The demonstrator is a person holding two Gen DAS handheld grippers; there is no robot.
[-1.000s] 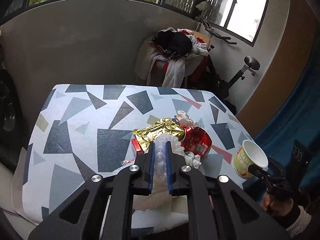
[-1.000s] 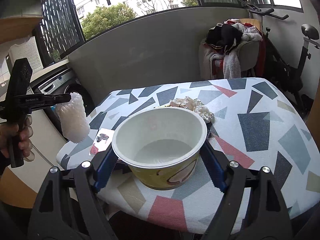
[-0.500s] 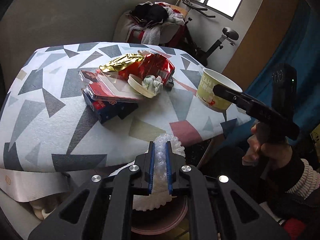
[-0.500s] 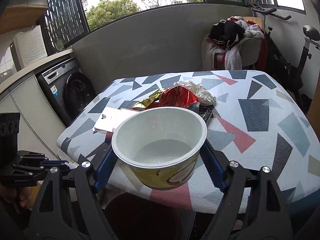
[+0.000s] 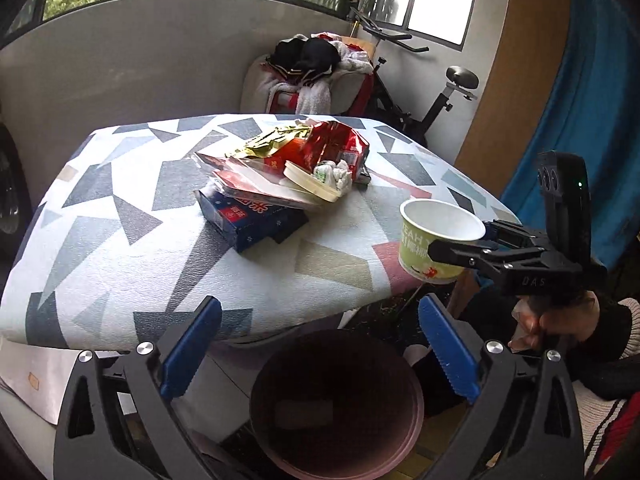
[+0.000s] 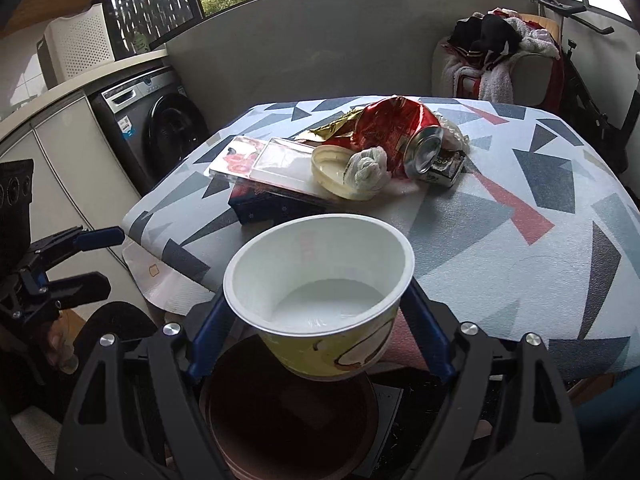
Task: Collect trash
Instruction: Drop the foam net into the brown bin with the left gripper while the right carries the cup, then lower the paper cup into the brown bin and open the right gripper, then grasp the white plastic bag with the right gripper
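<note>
Right claw (image 6: 320, 320) is clenched on a white paper bowl with a yellow-green printed outside (image 6: 320, 284), its blue pads pressing the bowl on both sides. This bowl hangs off the near edge of the desk, above a round dark bin with a pinkish rim (image 6: 288, 412) on the floor. Left claw (image 5: 320, 352) is released — its blue pads stand wide apart with nothing between them, and the same bin (image 5: 336, 404) is below it. On the desk with a grey, blue and red triangle-pattern cloth (image 6: 540, 216) lies a heap of trash: a crushed red can (image 6: 400, 136), a gold foil wrapper (image 5: 276, 140), a cream round lid (image 6: 336, 176), a dark blue flat box (image 5: 248, 220) — all touching each other.
</note>
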